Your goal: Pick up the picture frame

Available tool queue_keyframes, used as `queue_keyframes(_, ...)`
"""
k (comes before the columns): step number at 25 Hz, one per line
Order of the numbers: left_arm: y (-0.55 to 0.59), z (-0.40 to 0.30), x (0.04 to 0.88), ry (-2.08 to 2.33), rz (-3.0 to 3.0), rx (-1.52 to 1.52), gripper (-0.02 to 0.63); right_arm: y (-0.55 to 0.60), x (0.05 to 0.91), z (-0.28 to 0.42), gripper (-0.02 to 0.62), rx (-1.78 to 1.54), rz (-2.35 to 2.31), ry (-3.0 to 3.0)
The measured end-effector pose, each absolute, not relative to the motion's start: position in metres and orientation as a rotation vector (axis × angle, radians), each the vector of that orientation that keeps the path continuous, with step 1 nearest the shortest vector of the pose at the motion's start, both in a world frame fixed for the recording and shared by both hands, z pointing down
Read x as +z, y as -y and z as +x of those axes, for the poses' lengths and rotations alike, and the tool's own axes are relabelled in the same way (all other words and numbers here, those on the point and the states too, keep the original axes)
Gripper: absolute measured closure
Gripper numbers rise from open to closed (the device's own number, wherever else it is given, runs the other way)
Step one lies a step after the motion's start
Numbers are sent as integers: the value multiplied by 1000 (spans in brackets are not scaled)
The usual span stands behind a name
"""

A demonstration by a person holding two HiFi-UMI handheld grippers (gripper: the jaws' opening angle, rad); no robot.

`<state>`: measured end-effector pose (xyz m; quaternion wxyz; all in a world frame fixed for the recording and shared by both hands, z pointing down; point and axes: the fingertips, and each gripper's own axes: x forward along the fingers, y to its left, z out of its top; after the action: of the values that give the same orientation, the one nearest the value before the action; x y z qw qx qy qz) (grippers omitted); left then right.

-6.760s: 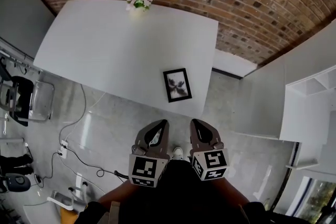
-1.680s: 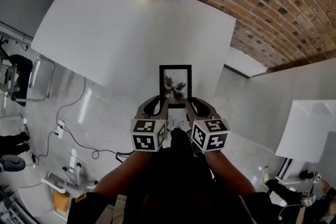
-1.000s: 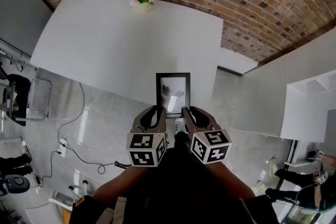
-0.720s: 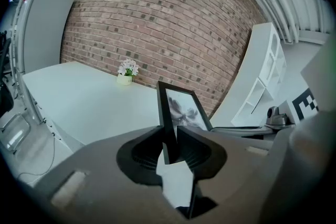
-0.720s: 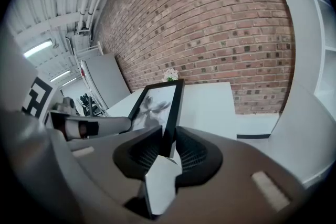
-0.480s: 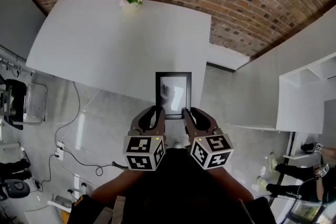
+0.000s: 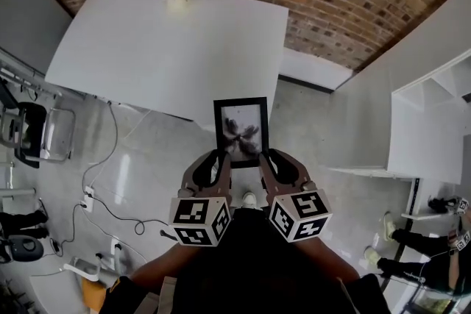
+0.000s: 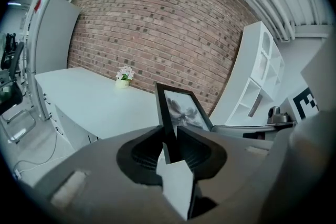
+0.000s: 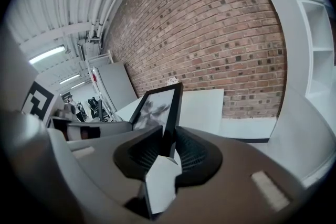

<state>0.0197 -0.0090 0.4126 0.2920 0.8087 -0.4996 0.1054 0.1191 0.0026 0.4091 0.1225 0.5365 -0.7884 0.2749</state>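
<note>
Bright, even light from ceiling strip lights [image 9: 48, 54], heavy fisheye bending (black corners in gripper views)

Picture frame [image 7: 241, 131]: print too blurred to identify; lower corners hidden by jaws

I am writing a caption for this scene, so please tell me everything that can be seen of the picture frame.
The picture frame is a small upright rectangle with a thin black border, perhaps wood or plastic, around a grey picture of a dark leafy shape. It is off the table, held in the air by its near edge, tilted with the picture facing up. The left gripper clamps its left side near the bottom; the right gripper clamps its right side. Nothing else touches it.
</note>
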Motion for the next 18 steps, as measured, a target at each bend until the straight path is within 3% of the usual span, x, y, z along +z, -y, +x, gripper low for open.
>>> queue_keyframes(18, -71, 7, 363, 1524, 2161, 155, 531, -72, 361, 108, 518, 670, 1458, 2499)
